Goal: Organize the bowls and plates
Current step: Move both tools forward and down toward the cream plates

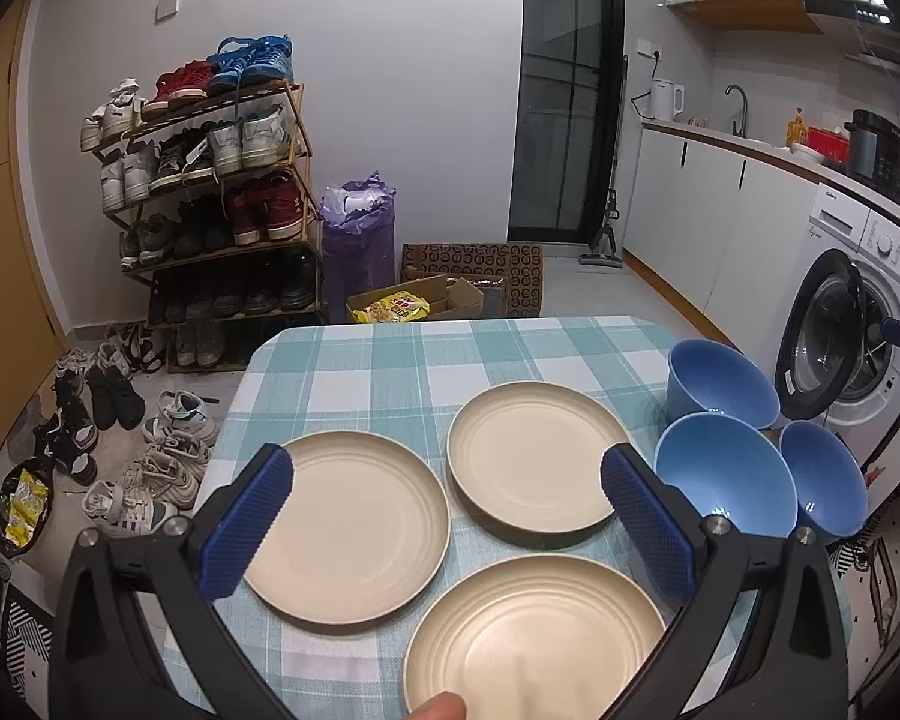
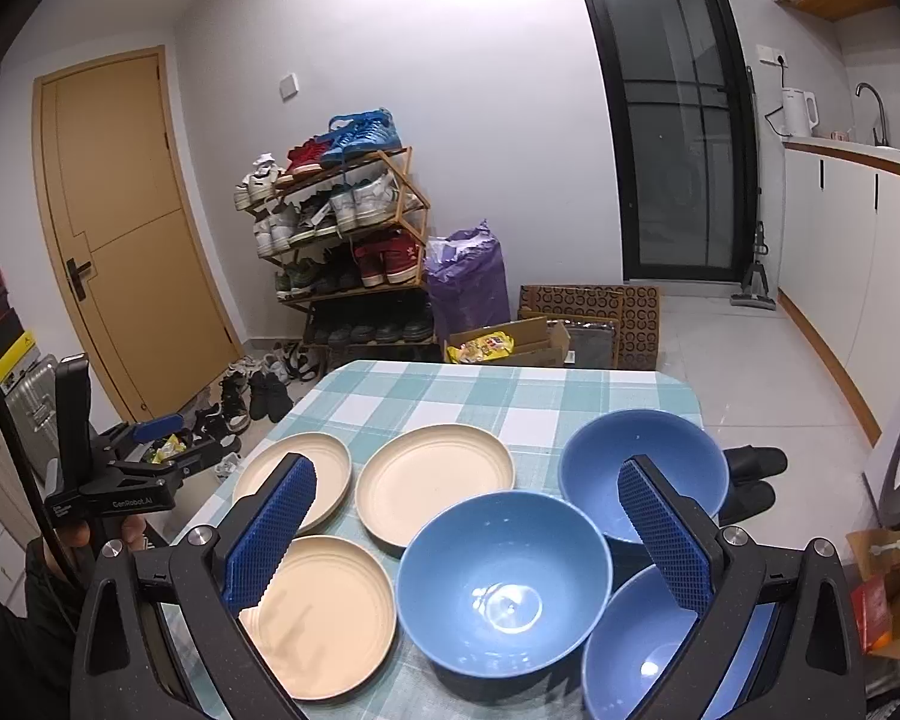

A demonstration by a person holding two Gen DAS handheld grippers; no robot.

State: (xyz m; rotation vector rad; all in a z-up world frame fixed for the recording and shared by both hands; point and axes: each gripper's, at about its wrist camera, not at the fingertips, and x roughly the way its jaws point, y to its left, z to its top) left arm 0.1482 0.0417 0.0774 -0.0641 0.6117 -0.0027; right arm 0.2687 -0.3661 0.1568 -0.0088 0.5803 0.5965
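Cream plates (image 1: 539,456), 3, lying apart beside 3 blue bowls (image 2: 503,579) crowding the tablecloth (image 1: 390,366) edge; left gripper (image 1: 444,510) and right gripper (image 2: 468,516) hovering wide open, empty.

three plates (image 1: 537,456) on the table (image 1: 354,360), left of three bowls (image 1: 723,474), apparently none stacked

Both wrist cameras are looking forward and down over the near end of the counter (image 1: 390,360) toward the shoe rack (image 1: 210,210). The left view is sitting close above the cream plates (image 1: 354,528), the right view close above the blue bowls (image 2: 504,582). Both are sharing plates, bowls, rack and dark glass door (image 2: 672,150).
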